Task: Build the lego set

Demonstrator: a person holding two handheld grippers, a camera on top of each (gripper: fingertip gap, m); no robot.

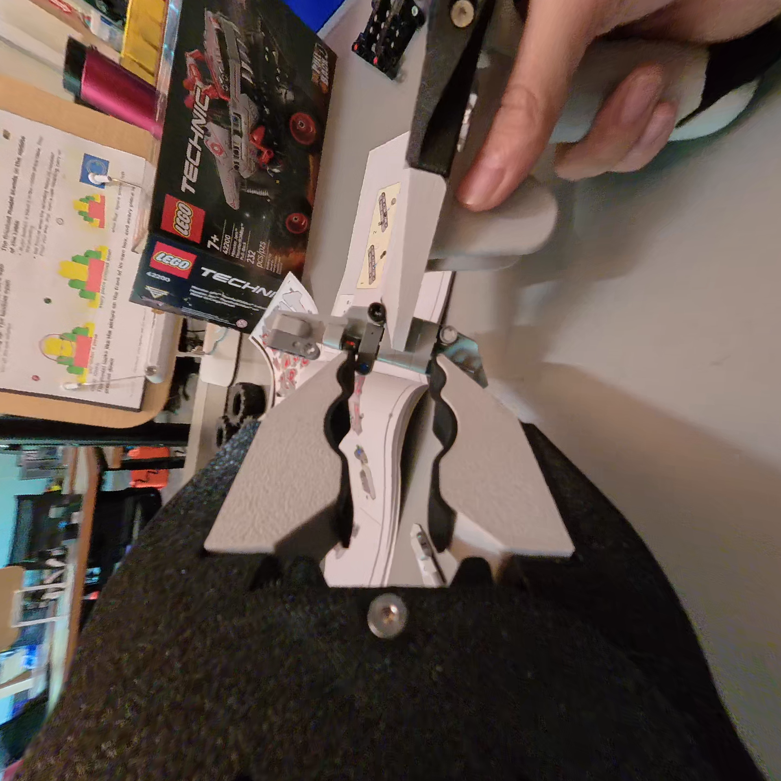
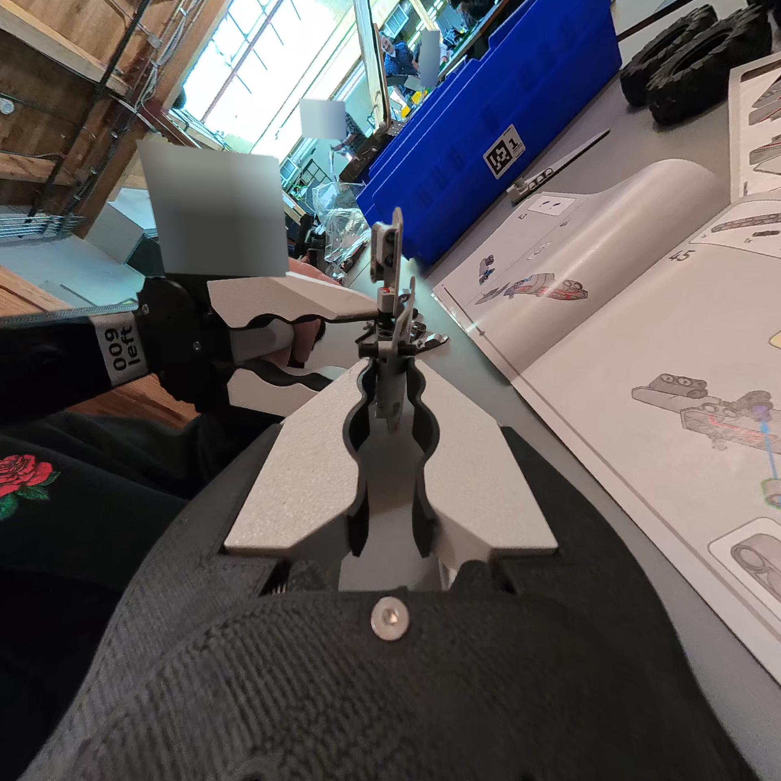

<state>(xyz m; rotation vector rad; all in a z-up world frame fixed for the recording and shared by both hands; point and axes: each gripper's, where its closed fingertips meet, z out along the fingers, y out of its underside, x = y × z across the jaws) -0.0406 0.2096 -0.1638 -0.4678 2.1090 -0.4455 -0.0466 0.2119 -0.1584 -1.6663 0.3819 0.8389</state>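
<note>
A small grey and black lego assembly (image 1: 368,338) hangs in the air between both grippers. My left gripper (image 1: 391,363) has its two tips against opposite ends of the assembly. My right gripper (image 2: 391,368) is shut on the grey lower stem of the assembly (image 2: 386,262), whose upper part sticks up past the tips. In the left wrist view the right gripper comes in from above, held by a hand; one of its fingers (image 1: 401,245) reaches down to the assembly. In the right wrist view the left gripper (image 2: 357,343) comes in from the left.
The open instruction booklet (image 2: 634,380) lies on the grey table under the grippers. The lego box (image 1: 236,169), a sticker sheet (image 1: 287,376), black tyres (image 2: 684,63), a loose grey beam (image 2: 545,177) and a blue bin (image 2: 486,139) are around it. Left and right tips are no more than a few centimetres apart.
</note>
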